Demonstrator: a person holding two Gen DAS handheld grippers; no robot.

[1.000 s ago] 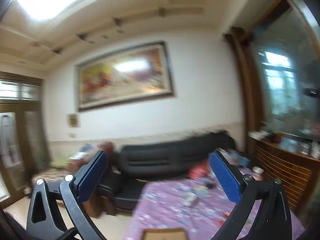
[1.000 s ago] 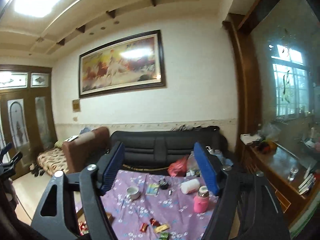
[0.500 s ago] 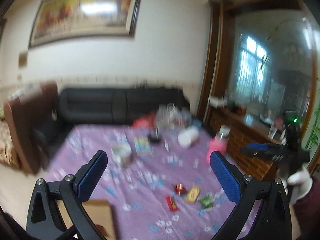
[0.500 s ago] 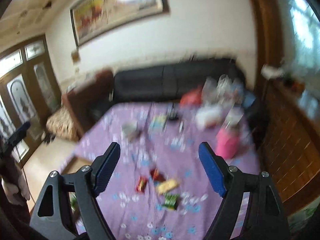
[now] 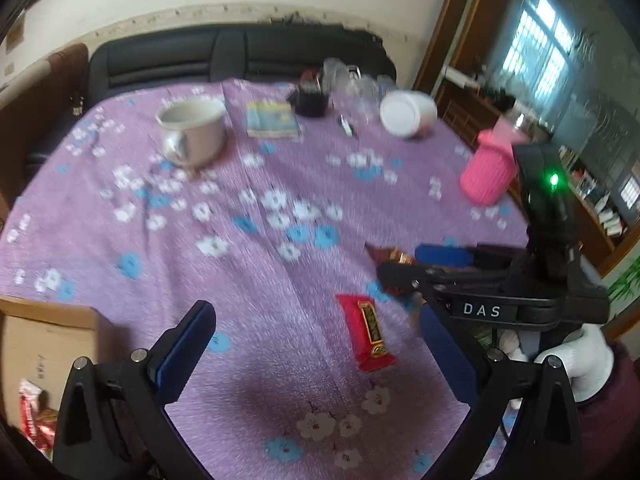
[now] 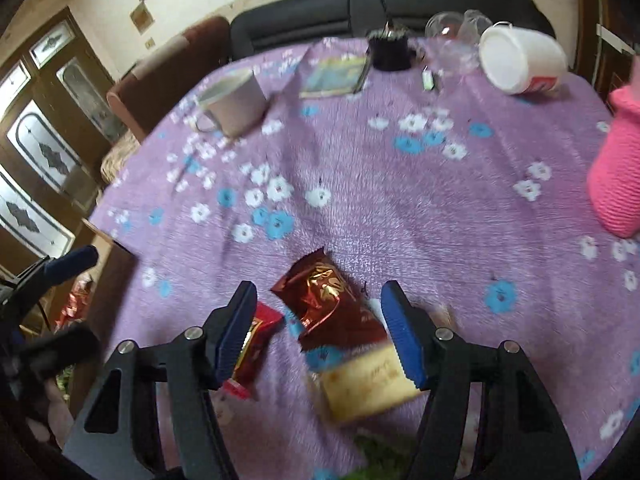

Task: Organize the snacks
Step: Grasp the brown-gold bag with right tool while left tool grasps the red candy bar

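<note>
Several snack packets lie on a purple flowered tablecloth (image 5: 260,240). A red bar packet (image 5: 368,330) lies between my open left gripper's (image 5: 316,350) fingers, a little ahead. My right gripper (image 6: 320,334) is open, its fingers either side of a dark red foil packet (image 6: 328,300), with a yellow packet (image 6: 368,384) just below it. The red bar (image 6: 250,350) shows behind the right gripper's left finger. The right gripper also shows in the left wrist view (image 5: 404,266). A cardboard box (image 5: 44,340) holding red packets sits at the table's left edge.
A white mug (image 5: 192,132), a booklet (image 5: 272,120), a dark pot (image 5: 310,100), a tipped white tub (image 5: 408,114), glass cups and a pink knitted bottle (image 5: 488,172) stand on the far half. A black sofa (image 5: 240,52) is behind.
Both grippers have tilted down from the room and lowered close to the table. The right gripper now straddles the dark red foil packet; the left hovers near the red bar.
</note>
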